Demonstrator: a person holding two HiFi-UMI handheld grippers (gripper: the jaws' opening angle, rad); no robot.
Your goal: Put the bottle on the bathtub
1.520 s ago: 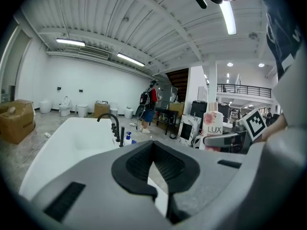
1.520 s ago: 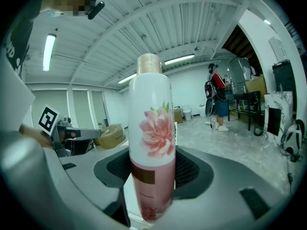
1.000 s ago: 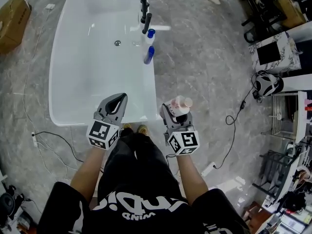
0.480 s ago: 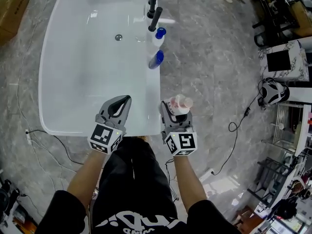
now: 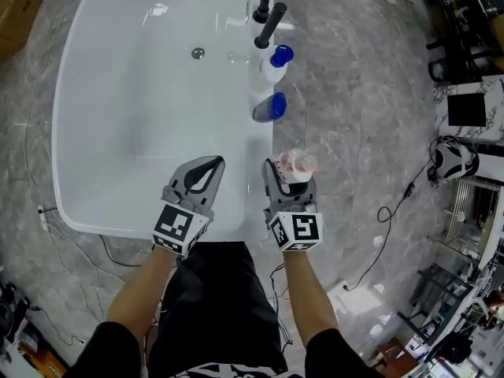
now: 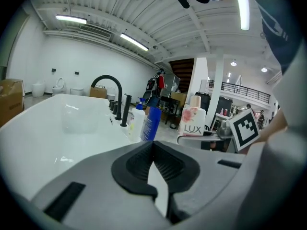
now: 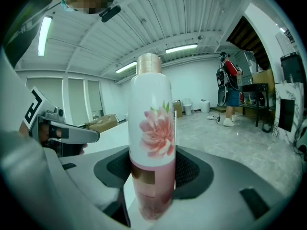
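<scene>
You hold the bottle (image 5: 296,164) upright, low on its body, in your right gripper's (image 5: 288,178) clamped jaws, just beside the bathtub (image 5: 261,150) rim, probably so it lands standing; your left gripper (image 5: 203,172), jaws together and empty, hovers over the tub's near end.

Grey floor (image 5: 354,93) carries a bathtub (image 5: 118,152) and, seemingly, a cardboard box (image 5: 20,6).

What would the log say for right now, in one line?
right tongs: gripping LUX bottle upright | left tongs: shut, empty | bathtub: bottle not yet on it
</scene>
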